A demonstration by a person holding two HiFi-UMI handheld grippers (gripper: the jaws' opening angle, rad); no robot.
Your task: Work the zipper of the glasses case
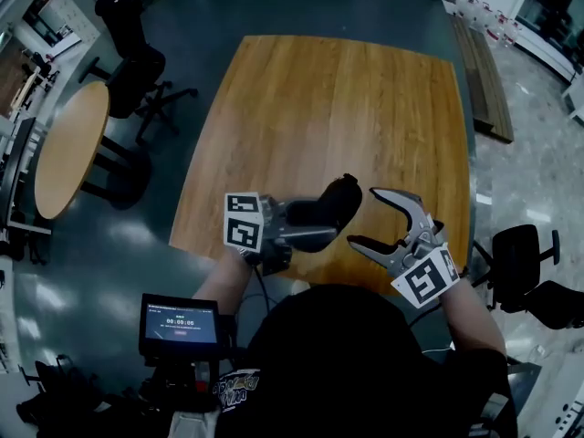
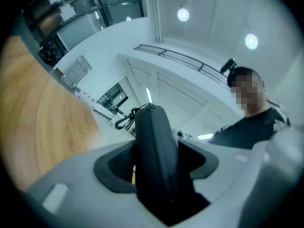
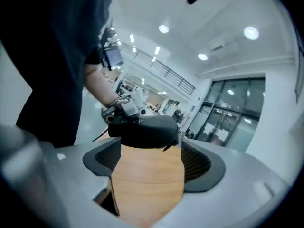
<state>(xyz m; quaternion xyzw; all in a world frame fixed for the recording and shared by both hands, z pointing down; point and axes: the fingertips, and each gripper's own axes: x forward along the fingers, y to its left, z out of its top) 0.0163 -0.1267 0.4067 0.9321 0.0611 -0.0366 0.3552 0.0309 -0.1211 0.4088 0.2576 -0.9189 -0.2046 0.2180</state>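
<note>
Head view: the wooden table [image 1: 319, 99] is seen bare, and the black glasses case [image 1: 336, 201] is held clear above its near edge, not resting on it. The case is pinched by the left claw [image 1: 308, 228], which reaches in from the left. In the left gripper view the case stands on edge between the two pads, filling almost the whole gap, with its far end pointing away from the camera. The right claw [image 1: 363, 217] is spread wide just to the right of the case, and nothing is caught in it. In the right gripper view only the table is seen between its pads, with the case beyond the tips and apart from them.

The two halves of the case are seen lying together, so the case is judged to be closed. A small dark zipper tab [image 3: 167, 147] is seen hanging at its lower right corner in the right gripper view. It is touched by neither claw.

Pick-up and presentation of the case are judged done. The zipper work itself is judged not yet begun: the tab remains to be taken by the free claw and drawn along the seam.
</note>
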